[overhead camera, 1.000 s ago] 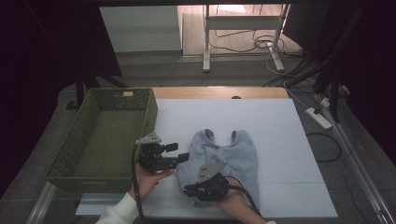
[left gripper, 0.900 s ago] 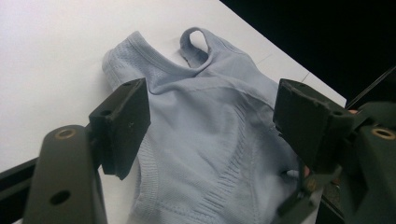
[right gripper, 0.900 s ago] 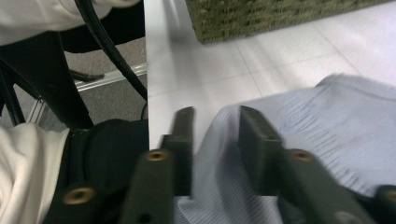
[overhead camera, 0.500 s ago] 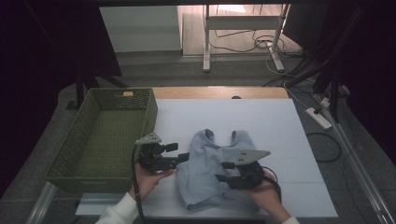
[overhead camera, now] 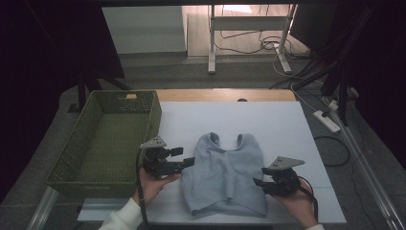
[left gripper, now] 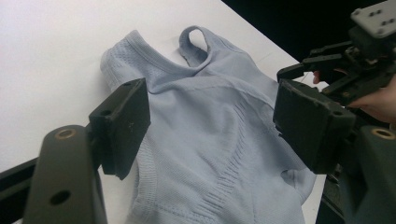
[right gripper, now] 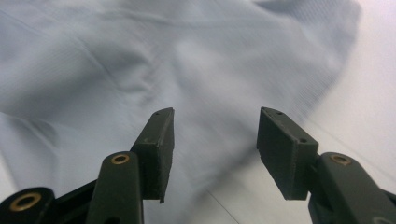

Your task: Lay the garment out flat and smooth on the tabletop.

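A light blue sleeveless top (overhead camera: 225, 170) lies flat on the white table (overhead camera: 268, 120), its straps pointing away from the person. My left gripper (overhead camera: 189, 163) rests at the top's left edge. It is open, and in the left gripper view the fabric (left gripper: 210, 140) lies beyond its jaws (left gripper: 212, 116), untouched. My right gripper (overhead camera: 258, 184) sits low at the top's right edge. Its jaws have just been opening and stand open (right gripper: 215, 135) with nothing between them. The blurred cloth (right gripper: 140, 60) lies ahead of them. The right gripper (left gripper: 296, 65) also shows in the left gripper view.
A green woven basket (overhead camera: 153, 115) stands at the table's left edge, close to my left hand. Bare white tabletop lies behind and to the right of the top. Cables and a power strip (overhead camera: 326, 120) lie on the floor beyond.
My right gripper has slid to the right from the middle of the top's lower part to its right edge, and its jaws have opened. The left gripper has stayed still.
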### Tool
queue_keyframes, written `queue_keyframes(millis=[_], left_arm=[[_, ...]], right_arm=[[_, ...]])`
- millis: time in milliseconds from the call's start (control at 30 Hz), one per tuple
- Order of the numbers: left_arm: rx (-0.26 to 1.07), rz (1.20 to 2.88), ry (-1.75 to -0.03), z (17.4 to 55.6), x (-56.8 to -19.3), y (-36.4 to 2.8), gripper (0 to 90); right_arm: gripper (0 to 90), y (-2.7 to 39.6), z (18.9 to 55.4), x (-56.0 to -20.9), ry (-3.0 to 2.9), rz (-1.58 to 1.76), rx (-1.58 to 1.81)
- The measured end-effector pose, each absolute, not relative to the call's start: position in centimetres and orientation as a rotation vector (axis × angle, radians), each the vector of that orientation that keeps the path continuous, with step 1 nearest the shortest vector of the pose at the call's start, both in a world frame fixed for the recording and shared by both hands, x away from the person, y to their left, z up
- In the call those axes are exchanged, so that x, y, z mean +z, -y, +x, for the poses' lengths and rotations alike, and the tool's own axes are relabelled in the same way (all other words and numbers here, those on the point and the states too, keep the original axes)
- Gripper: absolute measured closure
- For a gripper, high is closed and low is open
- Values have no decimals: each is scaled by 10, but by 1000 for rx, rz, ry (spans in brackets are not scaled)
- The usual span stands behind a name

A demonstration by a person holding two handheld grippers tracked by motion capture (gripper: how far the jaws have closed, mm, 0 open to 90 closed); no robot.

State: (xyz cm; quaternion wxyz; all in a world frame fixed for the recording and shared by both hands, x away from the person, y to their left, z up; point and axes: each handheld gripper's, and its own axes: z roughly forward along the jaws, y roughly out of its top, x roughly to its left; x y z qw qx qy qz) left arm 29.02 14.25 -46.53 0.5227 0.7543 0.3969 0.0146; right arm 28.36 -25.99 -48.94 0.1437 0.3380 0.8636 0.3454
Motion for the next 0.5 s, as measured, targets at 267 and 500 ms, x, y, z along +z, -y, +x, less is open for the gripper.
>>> queue_keyframes(millis=[267,500], left_arm=[[36,1806,-952,290,-466,-143,269],[37,1806,-952,290,-465,-143,270]], right_arm=[[663,263,292,-500,-2561,1052,907],[847,267,294,-497,-2563,1046,897]])
